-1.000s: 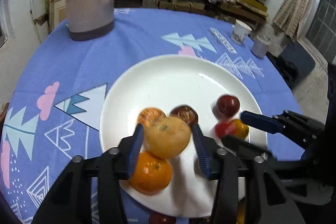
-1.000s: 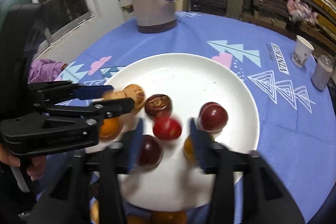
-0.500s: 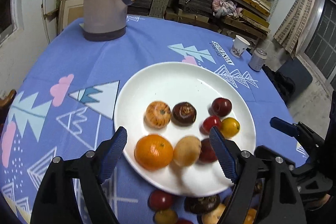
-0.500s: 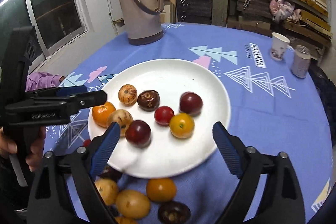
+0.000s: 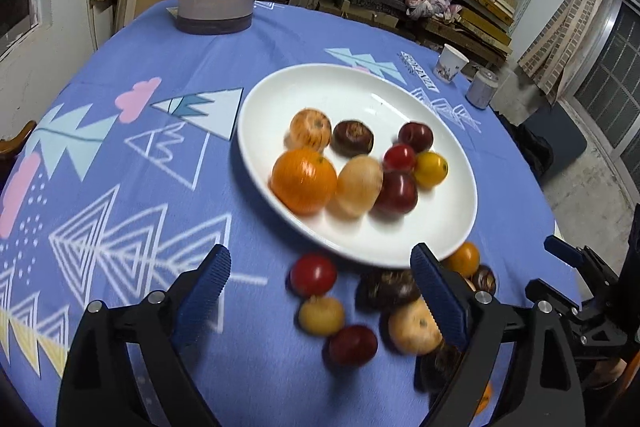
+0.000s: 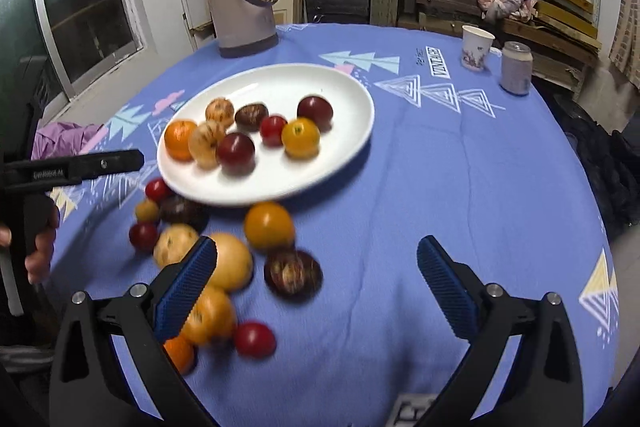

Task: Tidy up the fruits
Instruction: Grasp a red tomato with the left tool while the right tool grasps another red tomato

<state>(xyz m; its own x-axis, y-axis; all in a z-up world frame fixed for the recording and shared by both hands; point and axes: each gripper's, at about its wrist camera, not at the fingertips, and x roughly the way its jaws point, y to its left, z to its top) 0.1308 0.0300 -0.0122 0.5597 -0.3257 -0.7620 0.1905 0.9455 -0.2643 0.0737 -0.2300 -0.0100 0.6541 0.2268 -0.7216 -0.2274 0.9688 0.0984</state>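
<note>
Fruits (image 5: pixel 304 181) plated, both grippers opening, empty

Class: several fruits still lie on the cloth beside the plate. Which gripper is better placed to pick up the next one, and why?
Probably the left gripper: its jaws are opening, empty, with the red fruit directly between them. The right gripper, also opening and empty, frames the dark fruit, so it is nearly as well placed.

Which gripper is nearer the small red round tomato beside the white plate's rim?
Left. The small red round tomato lies ahead of the left gripper, between its opening fingers, ungripped; the right gripper, fingers also opening, empty, sits farther off.
</note>
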